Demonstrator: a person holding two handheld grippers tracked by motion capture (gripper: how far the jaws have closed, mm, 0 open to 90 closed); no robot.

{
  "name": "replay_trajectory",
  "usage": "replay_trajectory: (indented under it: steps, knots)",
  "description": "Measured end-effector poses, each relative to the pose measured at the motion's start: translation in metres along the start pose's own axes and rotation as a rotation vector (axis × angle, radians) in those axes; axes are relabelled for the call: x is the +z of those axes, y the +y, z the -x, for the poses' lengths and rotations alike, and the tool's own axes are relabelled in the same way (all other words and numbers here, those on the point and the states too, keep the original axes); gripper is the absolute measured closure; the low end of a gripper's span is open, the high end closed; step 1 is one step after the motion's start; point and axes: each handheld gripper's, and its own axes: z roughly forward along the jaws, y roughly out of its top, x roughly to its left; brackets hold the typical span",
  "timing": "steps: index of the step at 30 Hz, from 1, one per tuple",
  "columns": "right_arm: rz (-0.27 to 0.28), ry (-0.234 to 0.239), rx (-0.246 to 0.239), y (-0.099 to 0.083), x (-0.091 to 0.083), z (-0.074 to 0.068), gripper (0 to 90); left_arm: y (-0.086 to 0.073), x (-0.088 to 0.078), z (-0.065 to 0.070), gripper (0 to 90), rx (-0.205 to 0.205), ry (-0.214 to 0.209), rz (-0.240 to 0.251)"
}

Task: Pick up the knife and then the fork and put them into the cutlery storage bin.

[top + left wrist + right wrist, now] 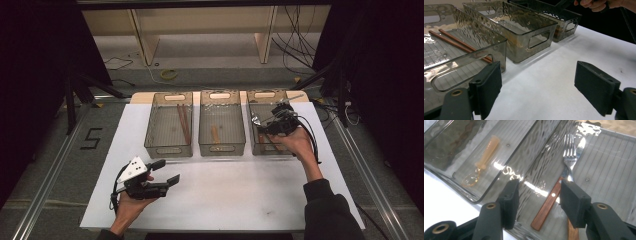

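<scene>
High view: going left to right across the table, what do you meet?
Left hand-held gripper, open → left bin with chopsticks → middle bin with an orange spoon → right bin → right hand-held gripper over that bin, jaws apart.

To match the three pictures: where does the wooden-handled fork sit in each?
High view: fork in the rightmost bin, under the right gripper.
Left gripper view: farthest bin; the fork cannot be told.
Right gripper view: fork between the open fingers, lying in the bin.
Shared landmark: middle bin.
</scene>
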Motion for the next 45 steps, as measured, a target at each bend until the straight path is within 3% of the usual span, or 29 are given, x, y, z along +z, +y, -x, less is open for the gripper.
replay_trajectory:
  steps: [13,22,36,45]
  knots:
    - [0.049,0.023,0.01,-0.008,-0.006,-0.007,42.3,0.0,0.001,0.0,21.1,-0.003,-0.006,-0.003]
    - [0.126,0.052,-0.001,-0.017,-0.012,-0.024,37.1,0.0,0.0,0.0,21.1,-0.001,-0.009,-0.003]
    - [0.201,0.073,-0.016,-0.041,-0.021,-0.051,28.7,0.0,0.001,0.0,21.1,-0.008,-0.017,-0.008]
    - [0.29,0.121,-0.016,-0.067,-0.034,-0.061,24.1,0.0,0.0,-0.002,21.1,-0.02,-0.027,-0.004]
